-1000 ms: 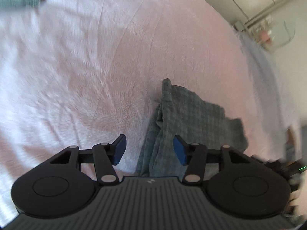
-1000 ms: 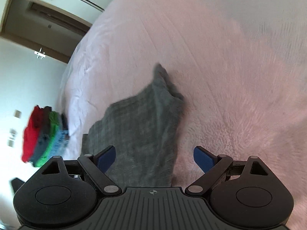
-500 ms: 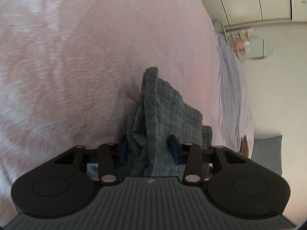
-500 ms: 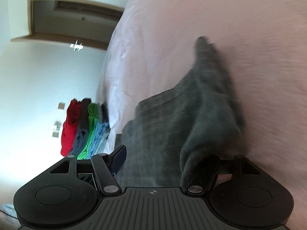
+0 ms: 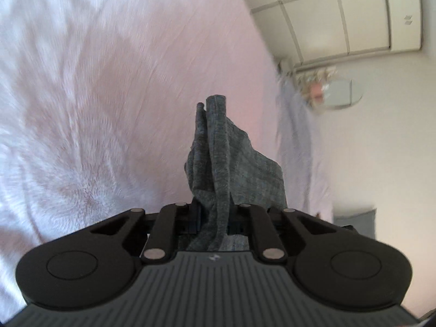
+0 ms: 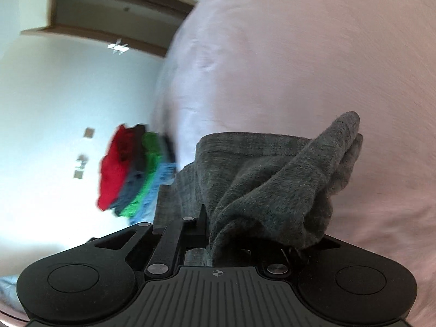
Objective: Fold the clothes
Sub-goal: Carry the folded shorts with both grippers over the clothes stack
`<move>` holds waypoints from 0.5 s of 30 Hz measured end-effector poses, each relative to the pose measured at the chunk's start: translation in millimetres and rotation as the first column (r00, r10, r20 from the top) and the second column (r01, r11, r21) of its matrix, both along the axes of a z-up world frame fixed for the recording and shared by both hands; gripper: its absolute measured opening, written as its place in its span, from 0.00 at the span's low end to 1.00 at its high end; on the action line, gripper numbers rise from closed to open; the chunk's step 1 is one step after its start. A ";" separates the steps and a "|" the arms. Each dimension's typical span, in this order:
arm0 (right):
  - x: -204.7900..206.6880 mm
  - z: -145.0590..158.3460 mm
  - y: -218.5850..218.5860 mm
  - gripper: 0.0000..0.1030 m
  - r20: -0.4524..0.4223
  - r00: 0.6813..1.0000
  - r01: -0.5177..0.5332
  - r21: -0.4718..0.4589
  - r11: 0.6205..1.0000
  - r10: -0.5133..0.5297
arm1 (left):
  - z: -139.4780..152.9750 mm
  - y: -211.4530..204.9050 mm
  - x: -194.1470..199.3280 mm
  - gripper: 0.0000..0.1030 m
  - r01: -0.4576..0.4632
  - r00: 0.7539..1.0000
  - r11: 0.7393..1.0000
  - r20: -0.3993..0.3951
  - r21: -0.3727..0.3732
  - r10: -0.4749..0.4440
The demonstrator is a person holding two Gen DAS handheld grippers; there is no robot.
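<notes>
the left gripper (image 5: pixel 214 219) has its jaws clamped on a bunched fold of the grey garment (image 5: pixel 218 147). the jaws have just been closing, and the cloth now sits squeezed between them, running up from the gripper in a narrow ridge with a rolled hem at its top. to the right of that ridge the rest of the cloth spreads out in a flatter panel. behind it lies the pink bedcover (image 5: pixel 95 95), fuzzy and blurred. at the upper right stand white cupboard doors (image 5: pixel 340 13), and below them a blurred round mirror (image 5: pixel 340 94) on the pale wall.

the right gripper (image 6: pixel 209 241) is also clamped on the grey garment (image 6: pixel 259 179) — its jaws have just been closing too, and the cloth is pinched between them. from the pinch the fabric rises and drapes over to the right, hiding the right-hand finger, and ends in a rounded, doubled-over tip up at the right. a straight hemmed edge of the same cloth stretches level toward the left behind the fingers. the garment is lifted at both pinched spots, above the pink bedcover (image 6: pixel 299 54); whether any part of it touches the cover i cannot tell.

at the left of the right wrist view a stack of folded clothes (image 6: pixel 130 171) shows red, dark grey, green and blue layers, blurred, at the edge of the bed. above it is a doorway (image 6: pixel 109 8) with a brown frame in a white wall.
</notes>
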State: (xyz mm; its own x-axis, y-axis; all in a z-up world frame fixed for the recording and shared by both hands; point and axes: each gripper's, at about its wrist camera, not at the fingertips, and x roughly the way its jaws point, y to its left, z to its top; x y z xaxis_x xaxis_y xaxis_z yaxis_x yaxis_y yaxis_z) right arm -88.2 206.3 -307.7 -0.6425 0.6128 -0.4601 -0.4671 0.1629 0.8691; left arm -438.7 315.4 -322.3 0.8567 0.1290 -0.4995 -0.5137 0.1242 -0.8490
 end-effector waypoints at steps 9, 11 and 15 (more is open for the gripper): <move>-117.2 93.7 81.9 0.09 0.014 0.982 -0.188 0.101 0.977 0.188 | 111.8 23.2 -114.7 0.10 -0.210 0.978 0.972 0.040 0.106 0.207; -154.2 107.9 112.5 0.09 0.021 0.975 -0.222 0.122 0.967 0.221 | 130.0 43.7 -149.6 0.10 -0.238 0.971 0.962 0.043 0.135 0.234; -238.3 138.4 186.4 0.09 0.054 0.961 -0.276 0.184 0.943 0.271 | 166.5 100.9 -213.1 0.10 -0.286 0.958 0.936 0.040 0.204 0.284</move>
State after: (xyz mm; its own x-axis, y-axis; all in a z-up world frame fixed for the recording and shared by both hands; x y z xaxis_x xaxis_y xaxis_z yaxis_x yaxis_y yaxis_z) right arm -326.5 392.7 -169.3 -0.7862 0.4921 -0.3739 -0.4951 -0.1392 0.8576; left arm -651.8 416.2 -155.8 0.7738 0.4673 -0.4276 -0.5447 0.1464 -0.8258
